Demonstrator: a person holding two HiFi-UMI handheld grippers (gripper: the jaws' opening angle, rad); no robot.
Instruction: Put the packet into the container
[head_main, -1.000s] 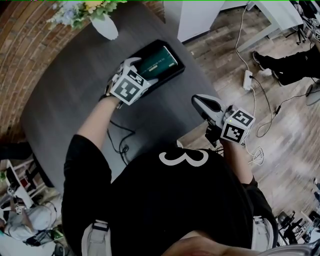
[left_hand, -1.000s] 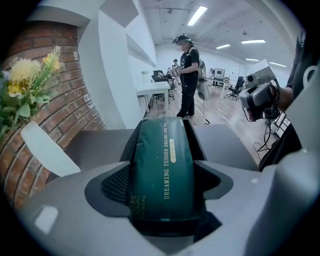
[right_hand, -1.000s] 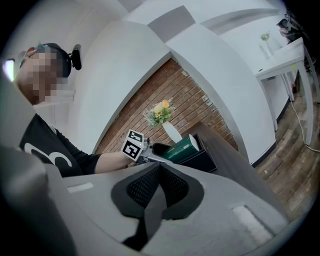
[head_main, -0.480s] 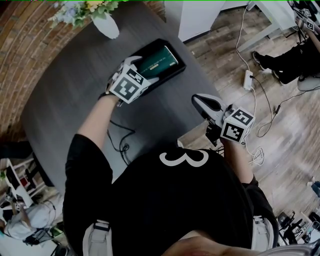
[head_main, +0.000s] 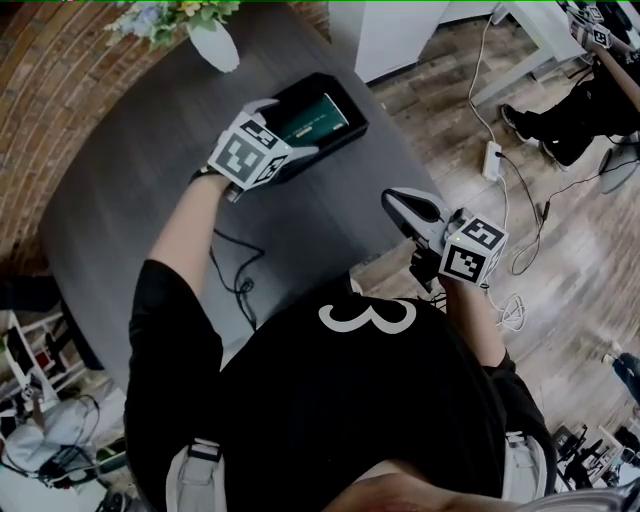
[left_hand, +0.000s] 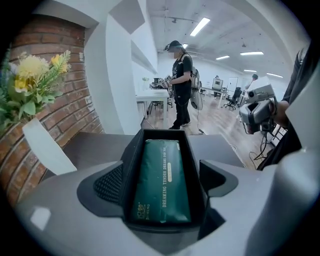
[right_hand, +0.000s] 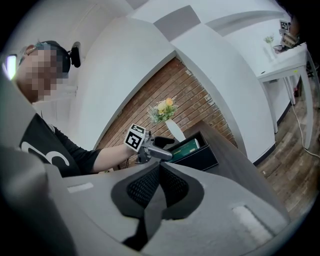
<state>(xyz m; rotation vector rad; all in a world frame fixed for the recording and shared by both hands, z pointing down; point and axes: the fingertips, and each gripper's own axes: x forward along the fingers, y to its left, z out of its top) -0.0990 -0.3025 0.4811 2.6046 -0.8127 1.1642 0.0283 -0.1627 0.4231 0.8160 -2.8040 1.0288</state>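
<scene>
The dark green packet lies flat inside the black rectangular container on the grey table. My left gripper hangs at the container's near end, its jaws opening wide. The packet shows between the meshed pads, which stand outside the container's walls and touch nothing. My right gripper is off the table's right edge, over the wooden floor. Its jaws are pressed together with nothing between them.
A white vase of flowers stands at the table's far end, just beyond the container. A black cable trails over the near table. On the floor to the right lie a power strip and cords. A person stands further off.
My left gripper has drawn back a little to the left of the packet and its jaws have spread wider. The packet stays lying in the container. The right gripper has not moved.
</scene>
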